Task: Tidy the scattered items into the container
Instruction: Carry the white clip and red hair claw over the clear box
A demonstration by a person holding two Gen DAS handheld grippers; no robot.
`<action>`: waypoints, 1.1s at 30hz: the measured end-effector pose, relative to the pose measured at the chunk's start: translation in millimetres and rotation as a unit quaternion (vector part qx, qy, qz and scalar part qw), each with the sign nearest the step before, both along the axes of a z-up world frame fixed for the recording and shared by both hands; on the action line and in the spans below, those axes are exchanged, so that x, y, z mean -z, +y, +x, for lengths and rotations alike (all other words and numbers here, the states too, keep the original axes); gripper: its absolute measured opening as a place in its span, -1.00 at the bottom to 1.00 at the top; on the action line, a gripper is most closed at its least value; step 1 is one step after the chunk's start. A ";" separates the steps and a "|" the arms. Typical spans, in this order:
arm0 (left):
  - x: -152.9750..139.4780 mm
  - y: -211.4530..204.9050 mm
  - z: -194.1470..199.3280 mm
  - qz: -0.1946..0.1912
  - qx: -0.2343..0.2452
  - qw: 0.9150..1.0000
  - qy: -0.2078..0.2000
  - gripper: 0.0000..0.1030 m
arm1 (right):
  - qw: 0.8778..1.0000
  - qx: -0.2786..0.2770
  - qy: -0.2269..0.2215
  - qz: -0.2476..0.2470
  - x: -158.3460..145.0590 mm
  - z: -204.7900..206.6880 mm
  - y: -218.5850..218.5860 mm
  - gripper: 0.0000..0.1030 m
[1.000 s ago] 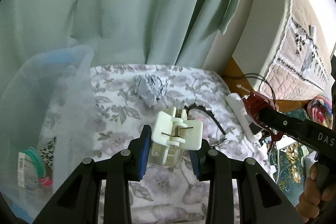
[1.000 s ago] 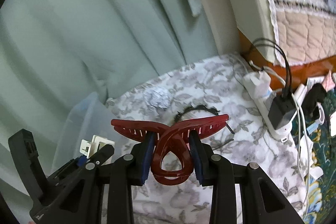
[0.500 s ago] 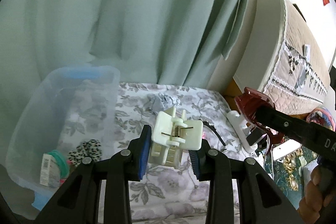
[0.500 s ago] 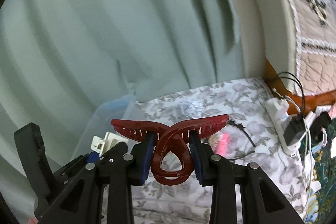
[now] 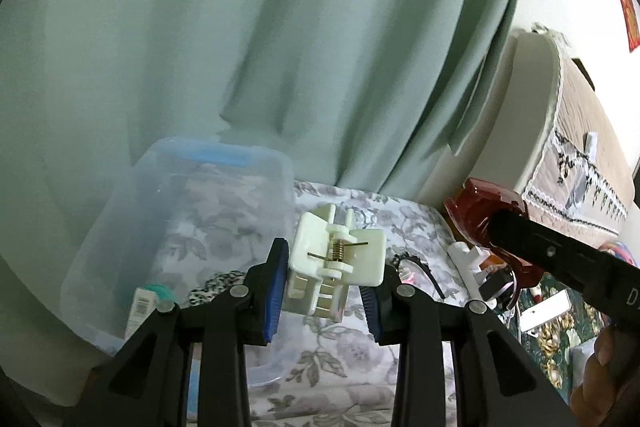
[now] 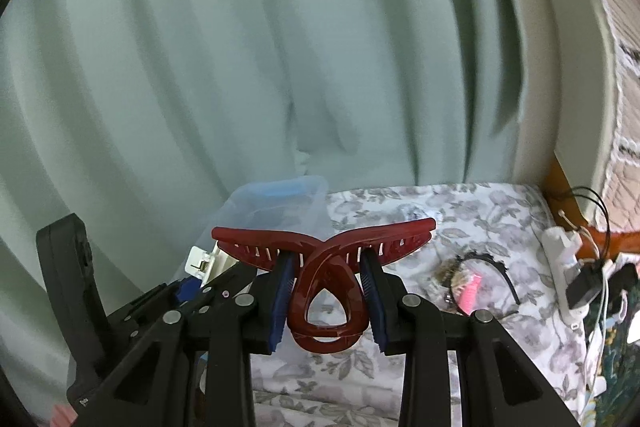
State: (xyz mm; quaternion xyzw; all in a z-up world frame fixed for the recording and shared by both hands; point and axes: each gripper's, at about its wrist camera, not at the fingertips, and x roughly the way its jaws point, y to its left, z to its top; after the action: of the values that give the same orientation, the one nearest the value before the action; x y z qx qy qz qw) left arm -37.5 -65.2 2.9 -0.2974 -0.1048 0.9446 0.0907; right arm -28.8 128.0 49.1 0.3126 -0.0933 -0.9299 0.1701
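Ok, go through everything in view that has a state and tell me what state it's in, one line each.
Left gripper: shut on white hair claw.
Right gripper: shut on red hair claw.
Clear plastic container: lid off, holding a few items.
Black headband: lying on the floral cloth.
Power strip: plugs inserted.

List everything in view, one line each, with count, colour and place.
Storage container: one, clear with blue handle, left on the floral cloth.
White hair clip: one, held in the left gripper.
Red claw clip: one, dark red, held in the right gripper.
Leopard scrunchie: one, black and white, inside the container.
Headband: one, black, on the cloth.
Pink item: one, beside the headband.
Power strip: one, white, right edge.
Curtain: green, behind.
Left gripper: black, blue pads.
Right gripper: same.
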 end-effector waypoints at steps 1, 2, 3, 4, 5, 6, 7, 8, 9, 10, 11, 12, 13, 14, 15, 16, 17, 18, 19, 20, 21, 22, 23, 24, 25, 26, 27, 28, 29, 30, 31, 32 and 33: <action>0.2 -5.2 1.9 0.002 -0.005 1.000 0.002 -0.32 | 1.000 -0.004 0.001 0.002 -1.0 0.4 -4.4 -0.30; 0.2 -9.0 3.2 0.004 -0.008 1.000 0.003 -0.32 | 1.000 -0.009 0.003 0.005 -1.7 0.3 -9.3 -0.30; 0.1 -13.9 4.4 0.006 -0.013 1.000 0.004 -0.32 | 1.000 -0.014 0.004 0.007 -2.5 0.3 -14.2 -0.30; 0.0 -18.8 5.7 0.009 -0.017 1.000 0.005 -0.32 | 1.000 -0.019 0.005 0.010 -3.2 0.2 -19.3 -0.30; -0.1 -23.9 6.8 0.012 -0.022 1.000 0.006 -0.32 | 1.000 -0.026 0.006 0.014 -4.0 -0.4 -25.6 -0.30; 0.2 -29.8 7.8 0.015 -0.028 0.999 0.007 -0.32 | 0.999 -0.030 0.007 0.017 -4.8 -0.2 -30.2 -0.30; 0.1 -35.1 9.0 0.017 -0.033 0.999 0.008 -0.32 | 0.999 -0.035 0.007 0.020 -5.6 0.1 -34.9 -0.30; 0.2 -40.1 9.8 0.018 -0.038 0.999 0.008 -0.32 | 0.999 -0.041 0.008 0.023 -6.9 0.7 -41.1 -0.30; 0.4 -45.2 10.7 0.019 -0.043 0.999 0.009 -0.32 | 0.999 -0.046 0.008 0.026 -6.7 -0.4 -45.8 -0.30; 0.9 -50.3 11.6 0.021 -0.048 0.999 0.010 -0.32 | 0.998 -0.051 0.008 0.028 -6.5 -1.4 -50.7 -0.30; 1.6 -55.4 12.5 0.022 -0.053 0.998 0.011 -0.32 | 0.998 -0.057 0.007 0.031 -6.3 -2.3 -56.3 -0.30; 2.7 -60.0 12.6 0.023 -0.058 0.998 0.010 -0.32 | 0.998 -0.061 0.006 0.033 -5.9 -3.2 -60.8 -0.30; 3.9 -64.6 12.7 0.024 -0.064 0.998 0.009 -0.32 | 0.997 -0.066 0.005 0.036 -5.4 -4.1 -65.5 -0.30; 5.1 -69.2 12.8 0.025 -0.069 0.997 0.008 -0.32 | 0.997 -0.072 0.004 0.038 -4.5 -5.3 -70.9 -0.30; 6.2 -73.8 12.9 0.027 -0.074 0.997 0.008 -0.32 | 0.996 -0.076 0.004 0.040 -3.6 -6.0 -74.6 -0.30; 7.4 -78.5 13.0 0.028 -0.079 0.997 0.007 -0.32 | 0.996 -0.080 0.003 0.041 -2.6 -6.7 -78.4 -0.30; 8.6 -83.1 13.1 0.029 -0.084 0.996 0.006 -0.32 | 0.995 -0.085 0.002 0.044 -1.1 -7.9 -82.3 -0.30; 9.7 -87.7 13.2 0.030 -0.089 0.996 0.006 -0.32 | 0.995 -0.090 0.001 0.047 0.4 -9.3 -86.3 -0.30; 10.9 -92.2 13.2 0.031 -0.093 0.995 0.005 -0.32 | 0.994 -0.094 -0.002 0.051 2.4 -11.6 -90.2 -0.30; 12.3 -95.9 12.5 0.032 -0.097 0.995 0.003 -0.32 | 0.994 -0.097 -0.005 0.055 4.5 -14.1 -94.2 -0.30; 13.7 -99.7 11.7 0.034 -0.100 0.994 0.001 -0.32 | 0.993 -0.101 -0.010 0.058 6.8 -17.4 -98.4 -0.30; 15.1 -103.3 11.0 0.035 -0.103 0.994 -0.001 -0.32 | 0.993 -0.103 -0.013 0.059 8.4 -19.7 -101.7 -0.30; 16.3 -105.7 10.3 0.036 -0.105 0.994 -0.002 -0.32 | 0.992 -0.105 -0.016 0.060 10.0 -22.0 -104.8 -0.30; 17.6 -108.1 9.7 0.037 -0.106 0.994 -0.004 -0.32 | 0.992 -0.107 -0.018 0.062 11.2 -24.0 -107.6 -0.30; 18.8 -110.6 9.0 0.038 -0.108 0.993 -0.005 -0.32 | 0.992 -0.109 -0.020 0.063 12.5 -26.0 -110.5 -0.30; 20.2 -113.3 8.1 0.040 -0.109 0.993 -0.007 -0.32 | 0.991 -0.112 -0.022 0.066 13.7 -27.9 -114.2 -0.30; 21.7 -115.6 7.0 0.040 -0.110 0.993 -0.009 -0.32 | 0.991 -0.116 -0.024 0.069 14.9 -29.7 -117.9 -0.30; 22.5 -117.2 6.2 0.041 -0.111 0.993 -0.011 -0.32 | 0.990 -0.119 -0.026 0.071 16.0 -31.4 -121.5 -0.30; 23.2 -118.3 5.2 0.041 -0.111 0.993 -0.013 -0.32 | 0.989 -0.122 -0.030 0.073 18.1 -34.0 -125.1 -0.30; 23.6 -119.5 4.9 0.041 -0.112 0.993 -0.014 -0.32 | 0.989 -0.124 -0.032 0.074 19.2 -35.5 -127.4 -0.30; 25.1 -121.4 3.7 0.042 -0.112 0.993 -0.016 -0.32 | 0.989 -0.126 -0.035 0.074 20.6 -37.3 -129.8 -0.30; 26.1 -123.0 2.3 0.042 -0.114 0.992 -0.018 -0.32 | 0.988 -0.128 -0.039 0.076 23.2 -40.5 -132.7 -0.30; 27.2 -124.5 0.8 0.042 -0.115 0.992 -0.019 -0.32 | 0.988 -0.130 -0.042 0.078 25.6 -43.1 -134.9 -0.30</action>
State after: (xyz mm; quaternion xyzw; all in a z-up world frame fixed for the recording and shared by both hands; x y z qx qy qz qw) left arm -36.6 -189.7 -24.2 -0.2976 -0.1796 0.9376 -0.0077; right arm -71.9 -6.9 23.5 0.3727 0.0136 -0.8906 0.2605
